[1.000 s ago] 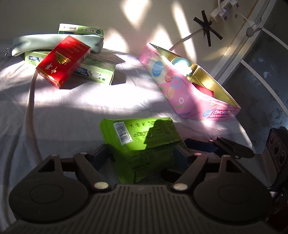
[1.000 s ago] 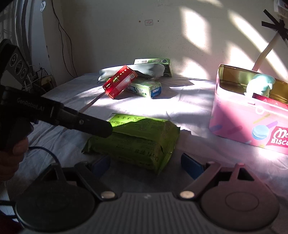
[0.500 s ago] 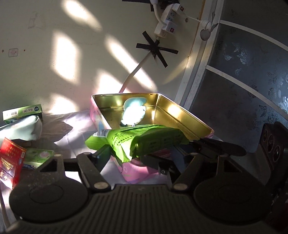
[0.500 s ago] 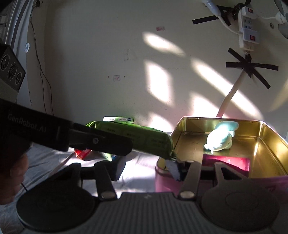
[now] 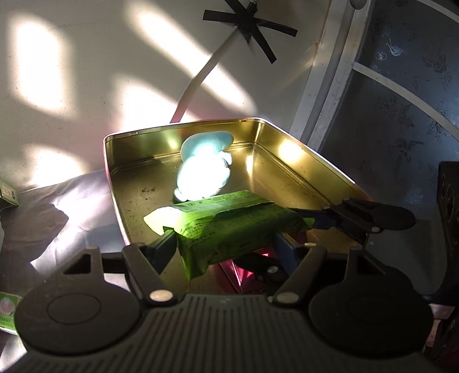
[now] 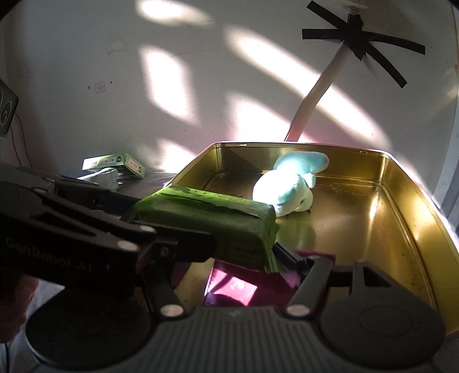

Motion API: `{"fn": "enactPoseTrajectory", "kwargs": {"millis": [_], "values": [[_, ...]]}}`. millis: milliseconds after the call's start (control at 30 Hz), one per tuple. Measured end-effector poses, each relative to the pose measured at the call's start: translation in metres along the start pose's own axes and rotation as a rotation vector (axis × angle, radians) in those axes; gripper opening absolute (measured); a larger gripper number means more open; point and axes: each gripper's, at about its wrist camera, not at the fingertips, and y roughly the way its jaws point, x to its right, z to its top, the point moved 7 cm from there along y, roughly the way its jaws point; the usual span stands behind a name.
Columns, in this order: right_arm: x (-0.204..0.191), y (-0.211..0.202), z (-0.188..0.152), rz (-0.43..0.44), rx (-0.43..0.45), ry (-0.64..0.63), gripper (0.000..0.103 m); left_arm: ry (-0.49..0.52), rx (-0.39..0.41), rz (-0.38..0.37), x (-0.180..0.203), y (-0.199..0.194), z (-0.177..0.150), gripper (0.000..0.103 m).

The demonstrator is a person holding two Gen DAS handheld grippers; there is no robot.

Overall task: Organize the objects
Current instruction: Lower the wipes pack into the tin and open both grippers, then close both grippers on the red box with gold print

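Green packet [image 5: 229,229], crinkled and printed with small text, is shown in the left wrist view suspended over the near part of an open gold-lined tin [image 5: 301,149]; the left hand-held gripper [image 5: 226,244] grasps it, one finger against each side of the packet. A pale blue plush toy [image 5: 203,169] lies on the tin floor just beyond the packet, and a magenta packet [image 5: 243,275] lies on the tin floor beneath it. The right hand-held gripper [image 5: 321,221] enters from the right, its blue-padded tip pressed against the green packet's right end. A white cloth [image 5: 66,206] covers the surface to the left of the tin, and a white tube [image 5: 206,74] is fixed to the wall by crossed black tape [image 5: 249,24]. In the right wrist view, the green packet [image 6: 206,218] hangs above the tin's [image 6: 401,229] near left corner, with the left hand-held gripper [image 6: 160,244] clamped on its left portion and the right hand-held gripper [image 6: 269,258] closed on its lower right corner. The plush toy [image 6: 289,183] rests mid-tin, the magenta packet [image 6: 243,289] lies below the green one, and small green-and-white boxes [image 6: 114,163] sit on the cloth behind.
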Motion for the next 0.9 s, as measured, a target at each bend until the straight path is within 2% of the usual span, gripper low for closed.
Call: {"fn": "enactPoseTrajectory", "kwargs": {"millis": [33, 100, 233, 400, 533, 700, 900], "values": [[0.004, 0.003, -0.002, -0.076, 0.005, -0.047, 0.073, -0.001, -0.007, 0.003, 0.002, 0.005, 0.001, 0.075], [0.011, 0.005, -0.007, -0.138, 0.011, -0.062, 0.076, 0.003, -0.017, 0.002, 0.006, 0.013, 0.003, 0.076], [0.024, -0.013, -0.012, -0.191, 0.057, -0.021, 0.077, 0.018, 0.027, 0.012, 0.015, -0.001, 0.006, 0.076], [0.025, -0.048, -0.011, -0.126, 0.132, 0.088, 0.077, 0.035, 0.11, 0.053, 0.012, -0.046, 0.001, 0.076], [0.015, -0.078, -0.015, -0.023, 0.183, 0.192, 0.077, 0.021, 0.148, 0.109, -0.005, -0.081, -0.015, 0.076], [-0.015, -0.101, -0.025, 0.08, 0.204, 0.254, 0.077, -0.02, 0.136, 0.195, -0.035, -0.108, -0.05, 0.076], [-0.069, -0.102, -0.034, 0.187, 0.158, 0.258, 0.076, -0.099, 0.097, 0.295, -0.085, -0.127, -0.096, 0.076]]}}
